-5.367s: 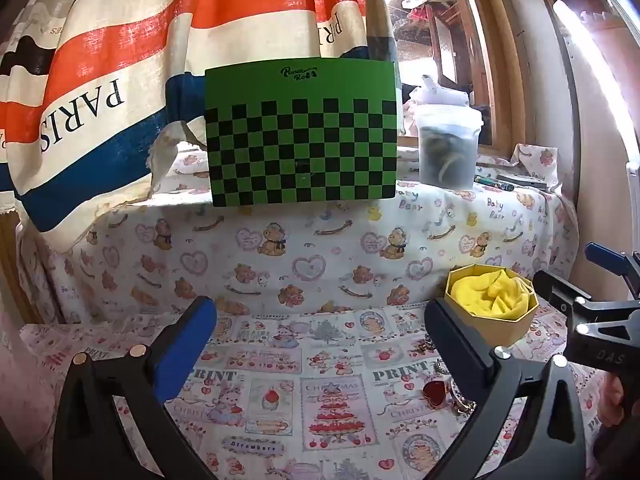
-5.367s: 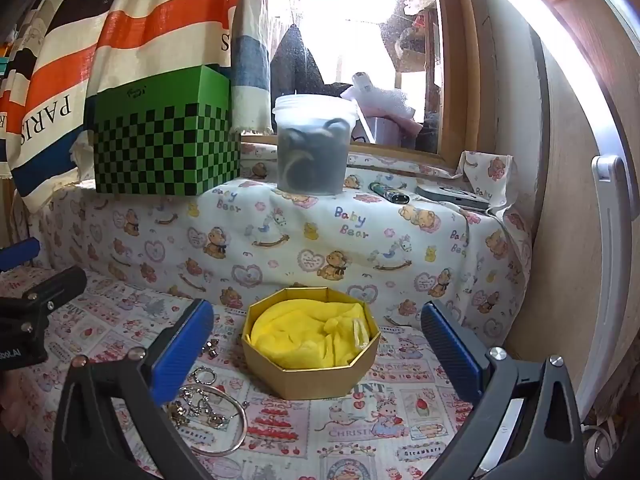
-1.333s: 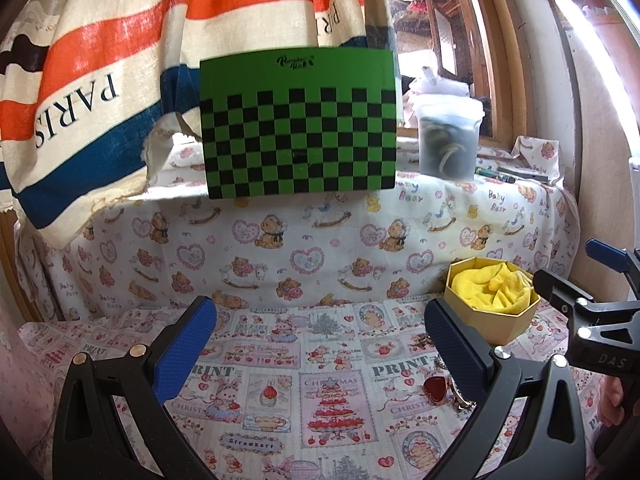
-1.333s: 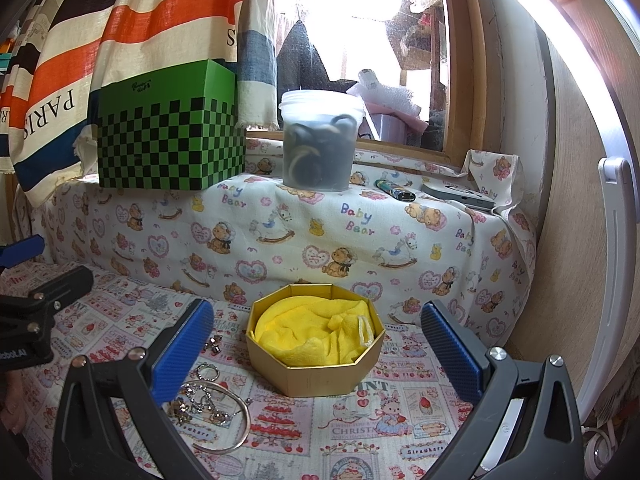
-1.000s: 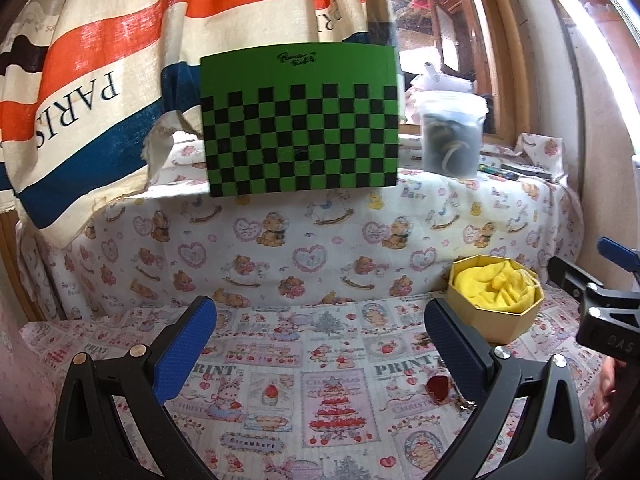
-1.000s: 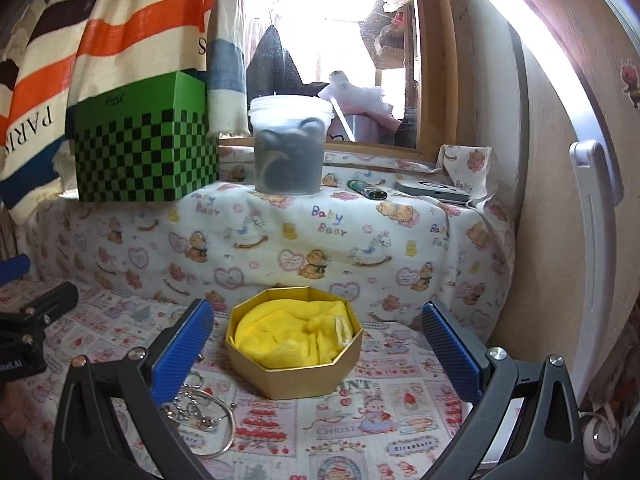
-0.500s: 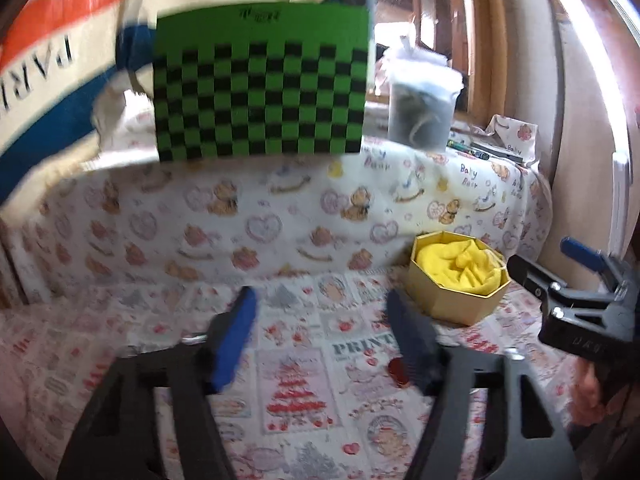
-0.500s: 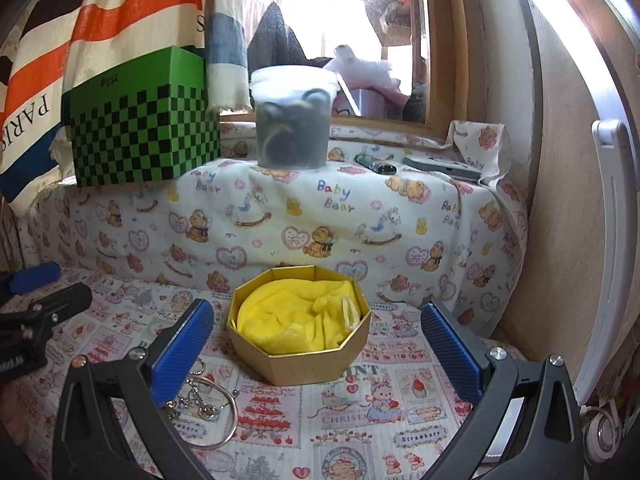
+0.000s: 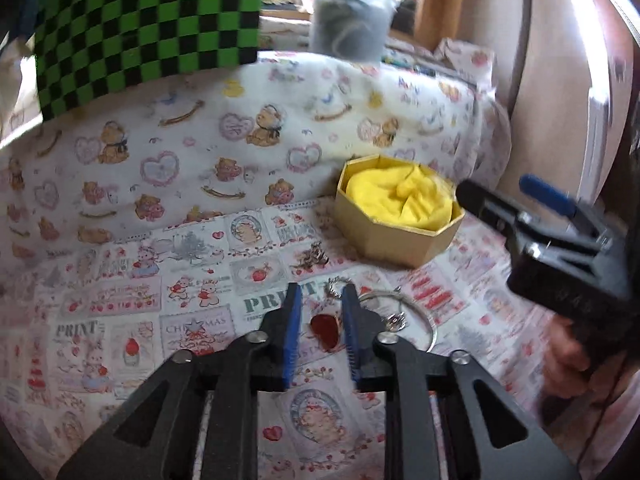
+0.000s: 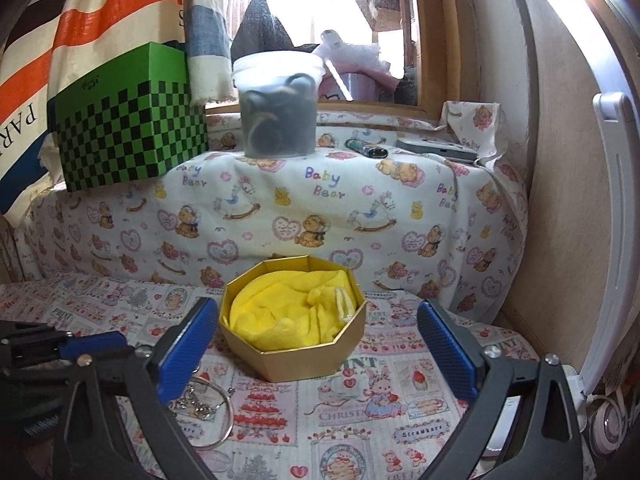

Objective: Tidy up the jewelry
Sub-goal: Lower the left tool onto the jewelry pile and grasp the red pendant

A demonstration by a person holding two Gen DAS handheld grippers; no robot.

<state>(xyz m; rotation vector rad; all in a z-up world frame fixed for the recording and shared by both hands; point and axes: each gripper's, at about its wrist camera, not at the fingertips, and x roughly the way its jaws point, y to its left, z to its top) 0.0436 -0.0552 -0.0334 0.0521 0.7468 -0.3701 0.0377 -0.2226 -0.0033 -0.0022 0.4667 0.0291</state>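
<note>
Jaws of left gripper (image 9: 318, 322) narrowed, not closed, around one red pendant (image 9: 325, 327); right gripper (image 10: 316, 336) open.

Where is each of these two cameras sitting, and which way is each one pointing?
Left wrist: rides the left gripper, looking down along its narrowed fingers at a red heart pendant on the printed cloth; the right gripper shows alongside.
Right wrist: rides the right gripper, facing the octagonal gold box and shelf, fingers wide.
Both share the box, silver bangle and green checkered box.
</note>
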